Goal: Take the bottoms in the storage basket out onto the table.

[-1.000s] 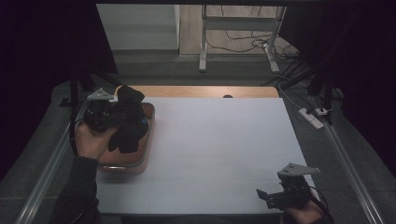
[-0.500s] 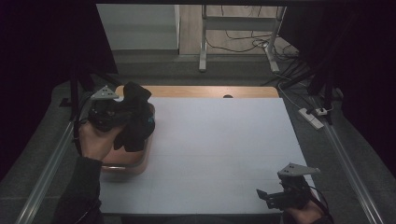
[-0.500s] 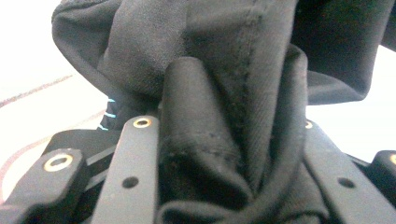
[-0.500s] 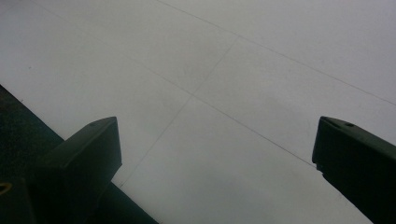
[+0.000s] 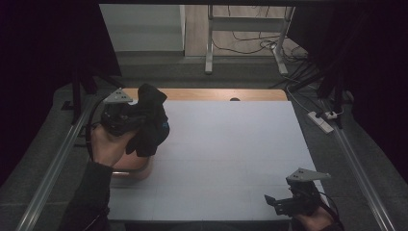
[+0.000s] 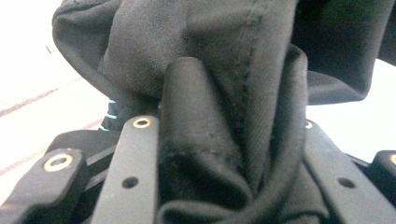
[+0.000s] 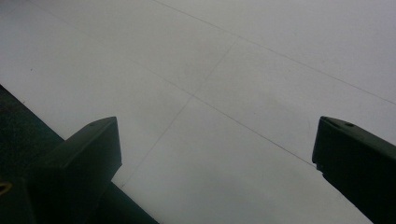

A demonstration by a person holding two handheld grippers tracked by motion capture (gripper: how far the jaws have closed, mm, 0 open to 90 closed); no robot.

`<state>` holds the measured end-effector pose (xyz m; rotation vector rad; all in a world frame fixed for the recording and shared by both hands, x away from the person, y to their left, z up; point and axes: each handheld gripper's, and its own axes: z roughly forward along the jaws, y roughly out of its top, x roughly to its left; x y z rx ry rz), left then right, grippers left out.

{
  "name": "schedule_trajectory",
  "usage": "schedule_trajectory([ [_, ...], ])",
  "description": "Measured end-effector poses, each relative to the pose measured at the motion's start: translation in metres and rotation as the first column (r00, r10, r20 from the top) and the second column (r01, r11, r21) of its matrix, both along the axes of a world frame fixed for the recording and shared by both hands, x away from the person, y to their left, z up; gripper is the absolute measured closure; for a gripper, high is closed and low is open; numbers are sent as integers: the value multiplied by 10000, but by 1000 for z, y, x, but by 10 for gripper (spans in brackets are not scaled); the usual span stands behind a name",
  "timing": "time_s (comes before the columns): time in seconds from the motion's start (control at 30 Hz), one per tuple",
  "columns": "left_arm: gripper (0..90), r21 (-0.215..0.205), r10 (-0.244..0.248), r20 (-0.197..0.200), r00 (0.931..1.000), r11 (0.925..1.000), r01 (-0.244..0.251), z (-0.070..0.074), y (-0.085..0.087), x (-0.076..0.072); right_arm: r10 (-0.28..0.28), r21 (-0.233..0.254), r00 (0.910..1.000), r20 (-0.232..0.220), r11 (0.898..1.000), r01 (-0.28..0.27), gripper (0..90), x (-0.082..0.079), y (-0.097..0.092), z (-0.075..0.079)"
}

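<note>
A black cloth [image 5: 151,122] hangs bunched from my left gripper [image 5: 137,120], lifted above an orange-brown container [image 5: 132,166] at the table's left side. In the left gripper view the jaws are shut on thick folds of the black cloth [image 6: 224,116], with a small teal mark showing at its edge. My right gripper [image 5: 273,202] rests low at the table's front right corner, its jaws wide apart over bare white surface [image 7: 224,121] and holding nothing.
A white sheet [image 5: 231,154] covers the table, with a wooden strip [image 5: 216,94] along the far edge. Metal rails [image 5: 57,159] run down both sides. A power strip [image 5: 321,120] and cables lie on the floor at the right, a metal stand behind.
My left gripper has carried the black cloth up and to the right, off the orange-brown container. The right gripper has stayed in place.
</note>
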<state>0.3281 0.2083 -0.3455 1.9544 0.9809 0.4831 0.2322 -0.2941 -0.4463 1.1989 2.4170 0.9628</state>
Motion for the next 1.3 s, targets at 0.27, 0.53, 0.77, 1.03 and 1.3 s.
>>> schedule_trajectory([
  [0.27,639,90,-394,112,9992,9992,393,2,-17,0,4,9,10000,-13,10000,-4,11,0,0,0],
  [0.53,639,61,-815,232,9964,9967,813,5,-32,-2,-1,-8,10000,-17,10000,1,11,0,0,0],
  [0.77,639,177,-1093,283,9936,9939,1088,4,-45,0,-2,-13,10000,-11,10000,2,12,0,0,0],
  [1.03,639,95,-1501,251,9884,9887,1499,4,-59,1,-1,-17,10000,-6,10000,1,11,0,0,0],
  [1.3,638,206,-1889,245,9817,9819,1884,2,-75,1,2,-29,10000,-19,10000,-2,11,0,0,0],
])
